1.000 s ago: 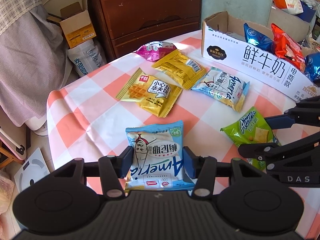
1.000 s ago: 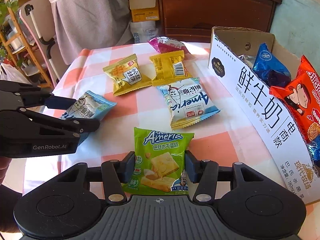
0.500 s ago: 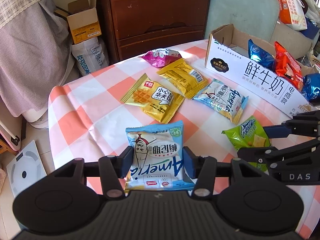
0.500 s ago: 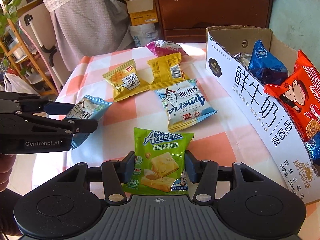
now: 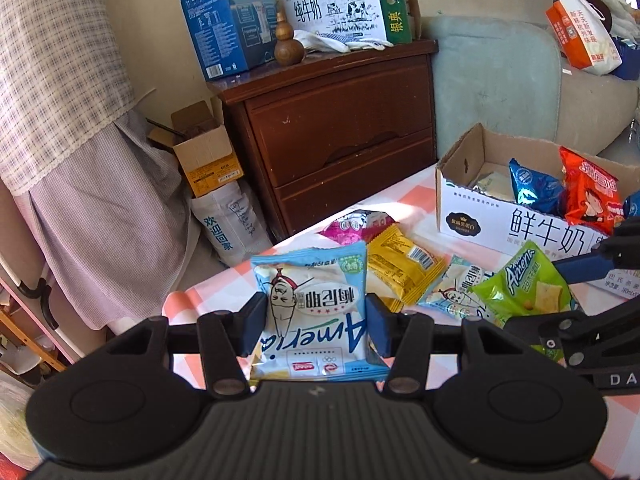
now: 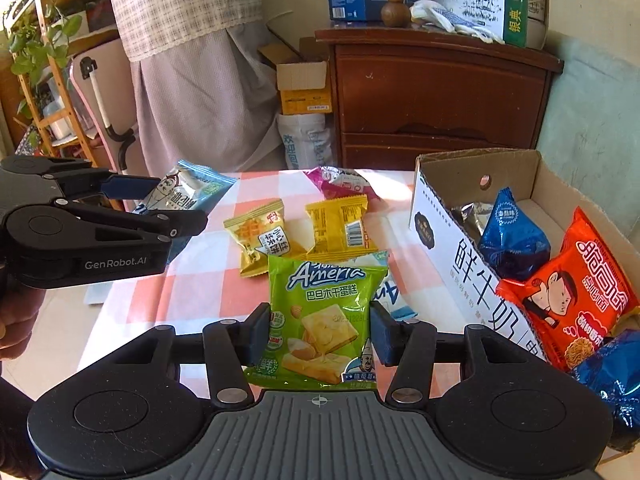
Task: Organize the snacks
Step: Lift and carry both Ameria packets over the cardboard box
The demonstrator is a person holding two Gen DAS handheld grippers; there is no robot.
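Left of right view: hand [image 6: 14, 320]

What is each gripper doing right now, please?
Left gripper: shut on the blue snack packet.
Right gripper: shut on the green snack packet.

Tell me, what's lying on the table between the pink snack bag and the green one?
In the right wrist view, a yellow packet with a barcode lies between the pink snack bag and the green packet that the right gripper holds.
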